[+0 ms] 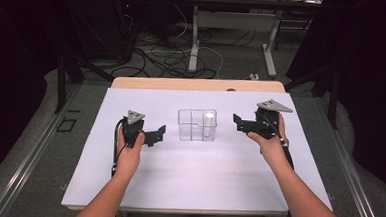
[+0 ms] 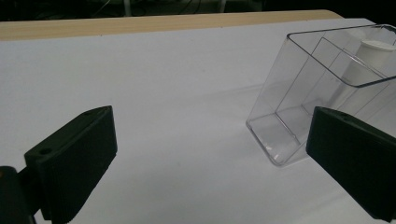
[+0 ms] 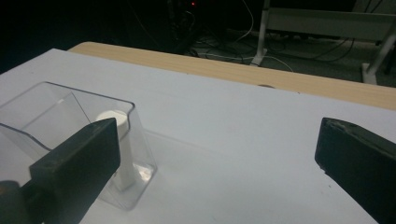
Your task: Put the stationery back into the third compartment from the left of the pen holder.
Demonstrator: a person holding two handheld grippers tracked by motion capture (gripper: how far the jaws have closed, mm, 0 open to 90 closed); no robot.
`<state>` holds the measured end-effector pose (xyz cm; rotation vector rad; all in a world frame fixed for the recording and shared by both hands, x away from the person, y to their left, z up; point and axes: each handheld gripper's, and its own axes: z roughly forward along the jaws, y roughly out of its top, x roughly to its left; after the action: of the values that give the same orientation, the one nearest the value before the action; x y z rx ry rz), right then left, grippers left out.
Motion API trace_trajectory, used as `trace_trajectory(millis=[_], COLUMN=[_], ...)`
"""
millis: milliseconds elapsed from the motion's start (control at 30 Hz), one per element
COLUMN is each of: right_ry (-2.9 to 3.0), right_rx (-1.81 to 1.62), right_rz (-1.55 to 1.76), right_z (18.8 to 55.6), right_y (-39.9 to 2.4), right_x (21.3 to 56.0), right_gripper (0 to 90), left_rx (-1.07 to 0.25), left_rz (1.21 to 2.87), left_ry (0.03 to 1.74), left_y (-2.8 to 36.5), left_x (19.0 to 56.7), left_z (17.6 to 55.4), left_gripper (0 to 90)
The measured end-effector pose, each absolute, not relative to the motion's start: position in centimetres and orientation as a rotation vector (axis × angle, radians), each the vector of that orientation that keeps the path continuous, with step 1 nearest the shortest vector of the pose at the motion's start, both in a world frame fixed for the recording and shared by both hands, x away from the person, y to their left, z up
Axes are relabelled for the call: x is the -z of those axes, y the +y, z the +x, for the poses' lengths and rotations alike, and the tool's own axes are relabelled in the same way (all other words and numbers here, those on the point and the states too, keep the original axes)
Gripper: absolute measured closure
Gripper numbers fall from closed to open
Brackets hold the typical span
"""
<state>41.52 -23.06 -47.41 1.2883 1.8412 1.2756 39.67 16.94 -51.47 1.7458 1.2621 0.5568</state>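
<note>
We see a clear plastic divided bin (image 1: 196, 124) mid-table holding an upright white tube (image 1: 208, 123) in its right compartment. Both the left gripper (image 1: 155, 135) and right gripper (image 1: 239, 122) flank it, jaws spread, empty. The tube looks light, stiff, slippery (best pinched near its top).

Background, off the work area
White sheet (image 1: 192, 173) over wood table (image 1: 197, 84); cables (image 1: 168, 57) and desk legs (image 1: 195, 38) on floor behind.

light: dim room, white sheet (image 1: 187, 173) on desk lit from above | surround: near-black | glare: soft highlights on clear container (image 2: 299, 93) | focus: near claw tips soft, mild grain | shadows: faint
</note>
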Motion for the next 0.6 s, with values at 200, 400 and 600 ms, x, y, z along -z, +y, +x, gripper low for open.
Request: trace_trajectory(millis=[200,400,600], right_ry=[1.825,1.808,1.8], right_rx=[-1.26,-1.25,-1.236], right_rz=[1.307,1.324,1.34], right_z=[41.0,40.6,40.5], right_y=[-24.3,-25.3,-26.3], right_x=[48.4,49.3,50.2], right_gripper=[0.0,0.1,0.2], left_rx=[-0.562,-0.56,-0.558], left_rz=[1.752,1.756,1.752], left_ry=[1.261,1.262,1.271], left_y=[17.1,17.1,17.3], left_x=[51.5,51.6,51.7], left_z=[39.6,39.7,39.7], left_gripper=[2.0,2.0,2.0])
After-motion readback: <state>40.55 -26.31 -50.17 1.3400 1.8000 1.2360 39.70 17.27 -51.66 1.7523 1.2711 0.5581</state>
